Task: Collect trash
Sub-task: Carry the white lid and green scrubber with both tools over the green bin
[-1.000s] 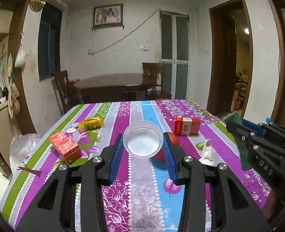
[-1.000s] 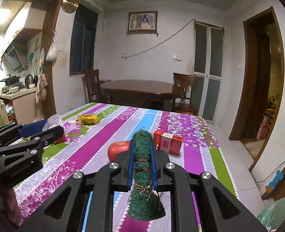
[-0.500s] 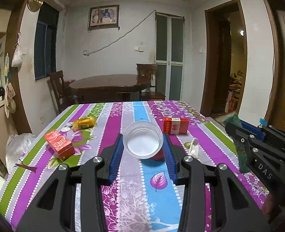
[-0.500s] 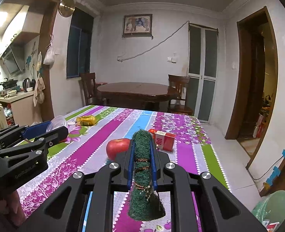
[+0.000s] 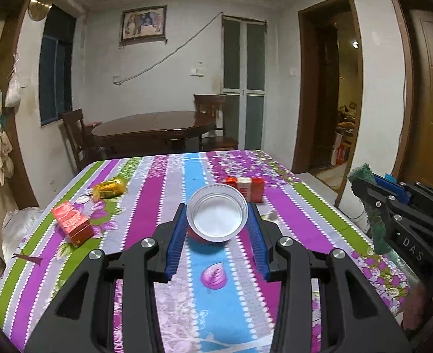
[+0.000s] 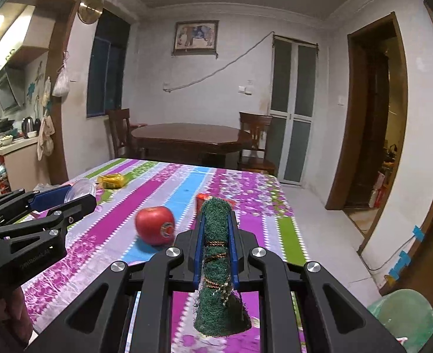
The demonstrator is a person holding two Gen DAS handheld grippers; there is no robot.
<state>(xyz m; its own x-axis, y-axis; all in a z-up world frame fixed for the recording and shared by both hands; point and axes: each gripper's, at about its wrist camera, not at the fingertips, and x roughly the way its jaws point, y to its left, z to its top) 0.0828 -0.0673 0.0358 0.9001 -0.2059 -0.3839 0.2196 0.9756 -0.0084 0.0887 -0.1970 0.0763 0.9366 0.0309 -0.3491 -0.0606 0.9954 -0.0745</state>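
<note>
Cup [image 5: 217,217]: left gripper [image 5: 217,229] clamped its thin walls; I feared crushing.
Scrubber [image 6: 216,253]: right gripper [image 6: 215,235] pinched it; could slip.
Apple [image 6: 155,225]: mid-table, might roll.

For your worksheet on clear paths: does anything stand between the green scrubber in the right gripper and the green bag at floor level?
Nothing visible does. The scrubber is held above the table edge; the bag lies lower right.
</note>
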